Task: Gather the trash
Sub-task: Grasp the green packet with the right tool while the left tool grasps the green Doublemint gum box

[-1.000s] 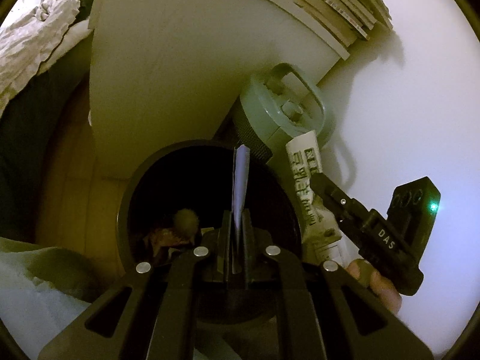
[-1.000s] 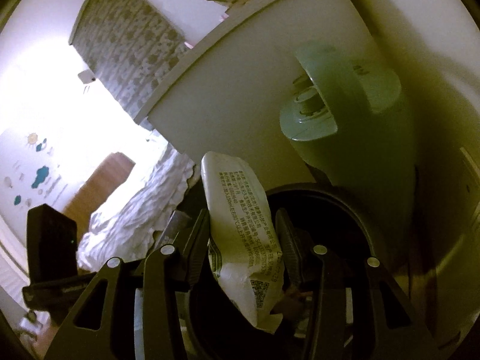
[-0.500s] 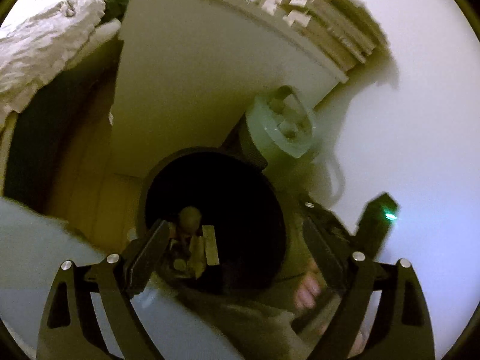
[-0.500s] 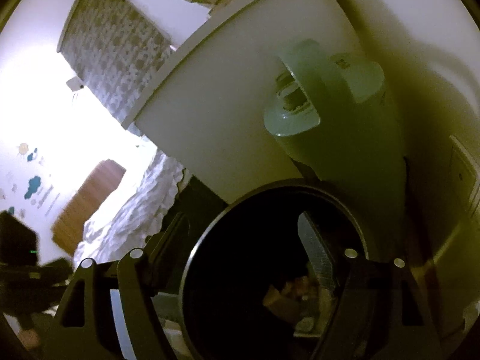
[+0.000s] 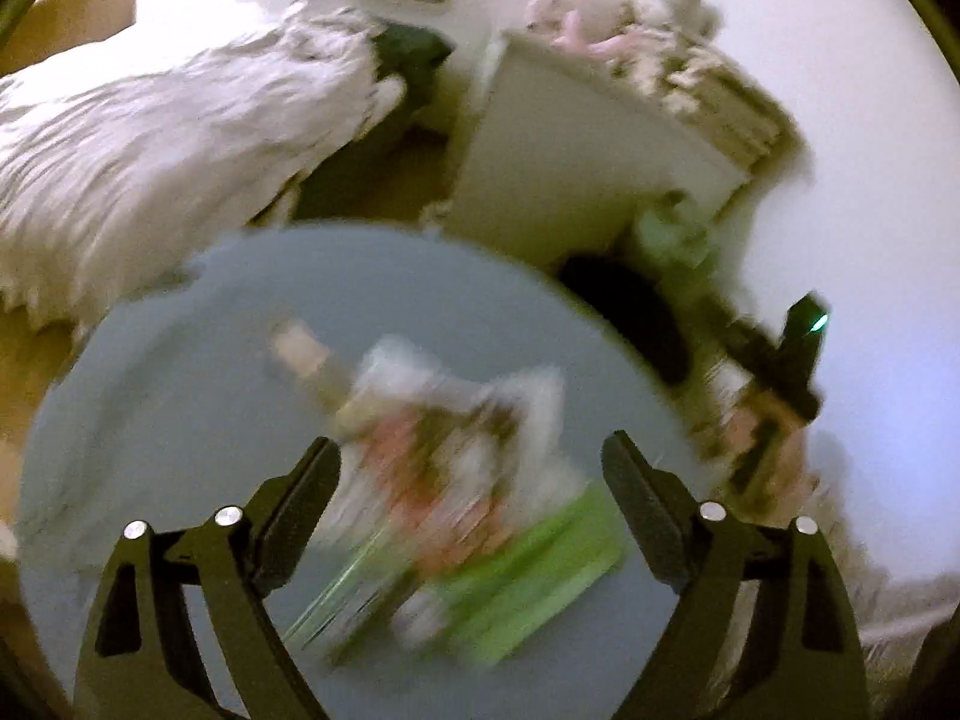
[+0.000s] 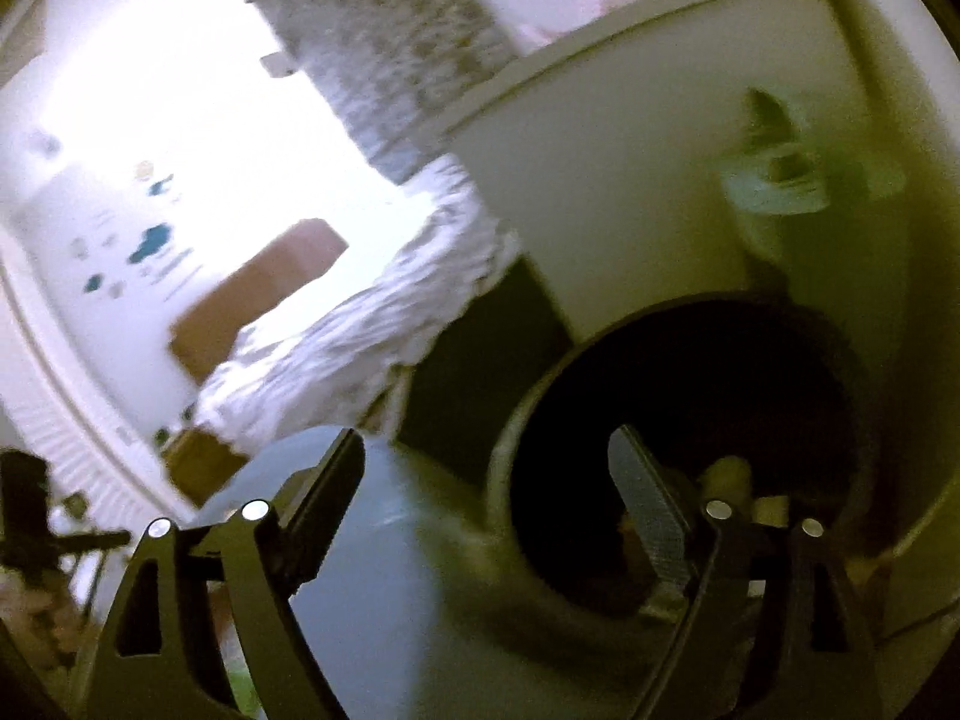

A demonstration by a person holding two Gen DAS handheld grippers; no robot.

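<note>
Left tongs: the left gripper (image 5: 471, 462) hung spread wide and empty above the round grey-blue table (image 5: 180, 372); its jaws had just narrowed slightly, nothing between them.
Right tongs: the right gripper (image 6: 486, 456) stood spread and empty, its jaws just widened; its right finger crossed the mouth of the dark round bin (image 6: 690, 420).
Trash: a blurred heap of wrappers (image 5: 456, 480), white and red crinkled film beside a flat green packet (image 5: 528, 576), lay on the table directly under the left tongs; its long axis seemingly ran near-left to far-right.
Nearer hand: the left, by judgement.
Bin: far right of the table, against a white cabinet (image 5: 570, 180); scraps showed dimly inside.
Surfaces: table smooth, matt; bedding (image 5: 150, 138) rumpled, far left.
</note>
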